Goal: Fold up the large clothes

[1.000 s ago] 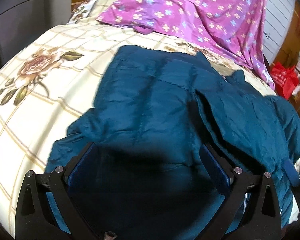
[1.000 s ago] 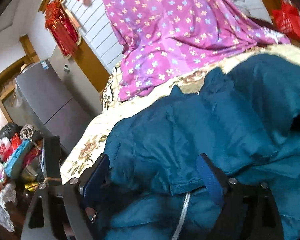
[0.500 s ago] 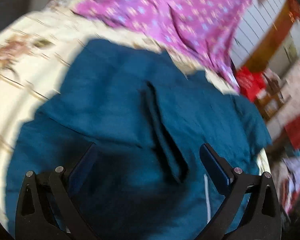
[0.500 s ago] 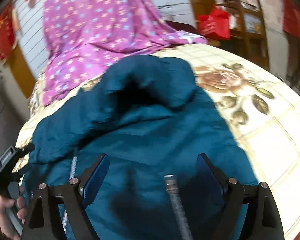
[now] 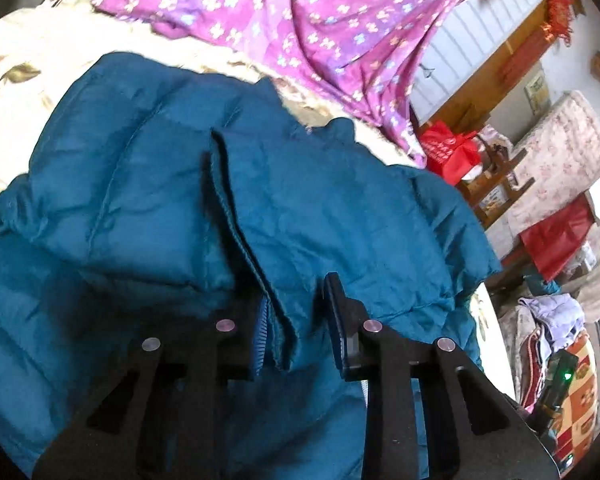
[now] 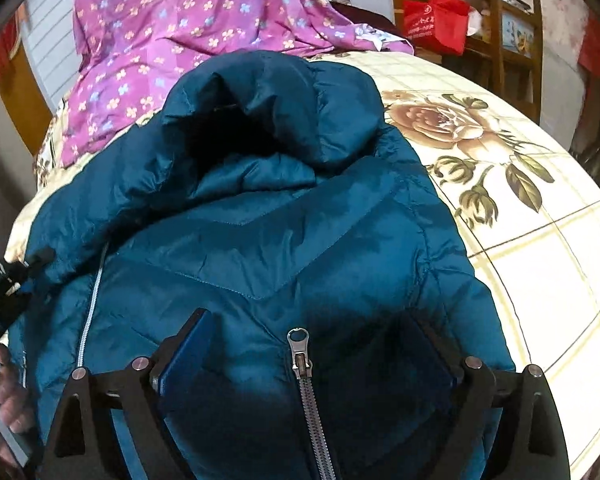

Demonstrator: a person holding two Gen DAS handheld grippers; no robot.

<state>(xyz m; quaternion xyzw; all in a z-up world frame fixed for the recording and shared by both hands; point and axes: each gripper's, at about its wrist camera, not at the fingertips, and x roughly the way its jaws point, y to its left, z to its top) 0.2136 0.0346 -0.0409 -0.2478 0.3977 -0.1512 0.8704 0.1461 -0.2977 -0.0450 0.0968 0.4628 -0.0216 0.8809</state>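
Since a second ago, left gripper [image 5: 296,320] has narrowed onto the ribbed cuff [image 5: 278,330] of the teal jacket [image 5: 148,184], seemingly pinching it; right gripper [image 6: 304,356] hovers wide, empty, straddling the zipper [image 6: 300,356]. Beyond, the hood [image 6: 276,120] points toward the purple sheet [image 6: 180,20] on the floral bedspread [image 6: 540,248].

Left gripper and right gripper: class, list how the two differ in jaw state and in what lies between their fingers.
The left gripper has its jaws narrowed around a folded edge of the teal jacket; the right gripper is wide open, clamping nothing. A zipper pull lies between the right fingers. Both have blue pads.
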